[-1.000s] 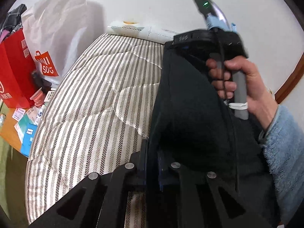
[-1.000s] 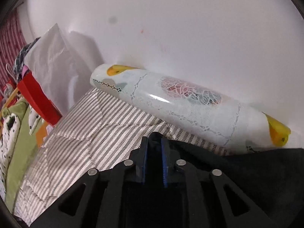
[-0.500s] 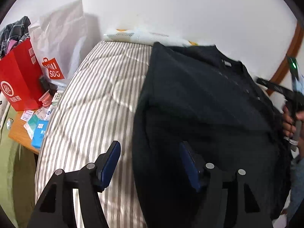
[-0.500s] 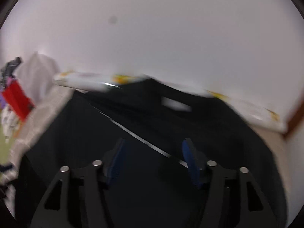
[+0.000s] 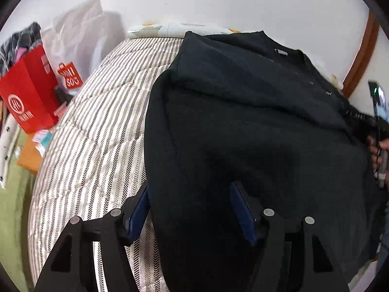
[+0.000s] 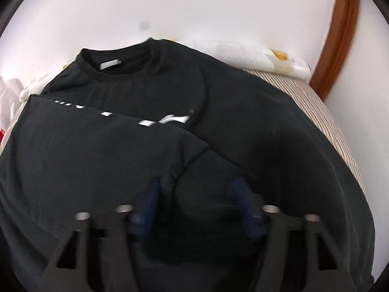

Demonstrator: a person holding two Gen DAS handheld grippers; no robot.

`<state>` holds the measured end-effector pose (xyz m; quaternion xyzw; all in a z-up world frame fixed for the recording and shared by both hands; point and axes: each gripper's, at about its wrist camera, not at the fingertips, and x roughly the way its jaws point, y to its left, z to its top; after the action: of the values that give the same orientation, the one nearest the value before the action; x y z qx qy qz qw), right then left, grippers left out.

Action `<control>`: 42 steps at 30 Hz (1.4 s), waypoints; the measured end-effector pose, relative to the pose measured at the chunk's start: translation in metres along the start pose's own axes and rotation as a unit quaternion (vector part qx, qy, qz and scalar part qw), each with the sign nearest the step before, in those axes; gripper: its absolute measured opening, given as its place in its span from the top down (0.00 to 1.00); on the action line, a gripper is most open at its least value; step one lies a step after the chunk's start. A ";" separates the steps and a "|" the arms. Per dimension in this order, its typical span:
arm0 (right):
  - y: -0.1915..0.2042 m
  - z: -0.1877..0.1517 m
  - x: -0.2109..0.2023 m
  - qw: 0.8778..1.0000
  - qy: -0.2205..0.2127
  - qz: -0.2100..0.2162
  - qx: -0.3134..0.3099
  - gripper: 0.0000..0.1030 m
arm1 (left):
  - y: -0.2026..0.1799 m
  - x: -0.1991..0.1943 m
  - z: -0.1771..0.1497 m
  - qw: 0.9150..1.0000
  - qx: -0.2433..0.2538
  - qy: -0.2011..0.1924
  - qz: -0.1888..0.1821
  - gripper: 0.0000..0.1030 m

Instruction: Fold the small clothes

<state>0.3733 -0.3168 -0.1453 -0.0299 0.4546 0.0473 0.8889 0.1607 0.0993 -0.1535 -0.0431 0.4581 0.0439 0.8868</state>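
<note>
Fabric filled most of what I saw: a black shirt [image 5: 255,126] lay spread on the striped quilt [image 5: 97,126], directly ahead of and beneath both grippers. Through the left wrist camera, my left gripper [image 5: 192,209] stood about half open, its blue pads [image 5: 139,209] apart. The near left edge of the shirt ran between them, but neither pad pressed on it, so I had hold of nothing there. Off to the left of that gripper the quilt was bare, and beyond its edge stood a red bag [image 5: 29,90] and a white bag [image 5: 80,46]. Far ahead, a rolled pillow [image 5: 170,28] lay against the wall. At the far right of that view I could make out the right gripper's handle and the hand [image 5: 378,150] around it, at the shirt's right side.

Through the right wrist camera, blurred, my right gripper [image 6: 197,202] was partly open and its jaws were closing. A folded-over sleeve end lay between the pads, though I saw no pad pinching it. Ahead of that gripper one side of the shirt was folded across the chest, covering part of a white print [image 6: 165,119]; the collar with its pale label [image 6: 110,64] was farthest from me, near the wall. To the right of the gripper a strip of quilt showed, and past it a brown wooden frame [image 6: 340,36].
</note>
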 end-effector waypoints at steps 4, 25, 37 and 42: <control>-0.010 0.012 -0.019 0.998 -0.059 0.001 0.013 0.95 | 0.000 -0.001 -0.001 1.000 0.000 0.001 0.007 0.39; -0.082 -0.105 -0.144 0.995 -0.061 -0.070 0.038 0.34 | 0.014 -0.044 -0.047 1.000 -0.005 -0.004 -0.018 0.34; -0.206 -0.206 -0.144 0.984 0.017 -0.152 0.086 0.22 | 0.002 -0.043 -0.051 1.000 -0.016 -0.007 -0.017 0.34; -0.215 -0.208 -0.129 0.984 0.010 -0.151 0.094 0.23 | -0.007 -0.040 -0.052 1.000 -0.012 -0.002 -0.002 0.34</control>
<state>0.1547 -0.5582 -0.1596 -0.0153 0.4563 -0.1307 0.8800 0.0968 0.0853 -0.1509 -0.0549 0.4558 0.0473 0.8871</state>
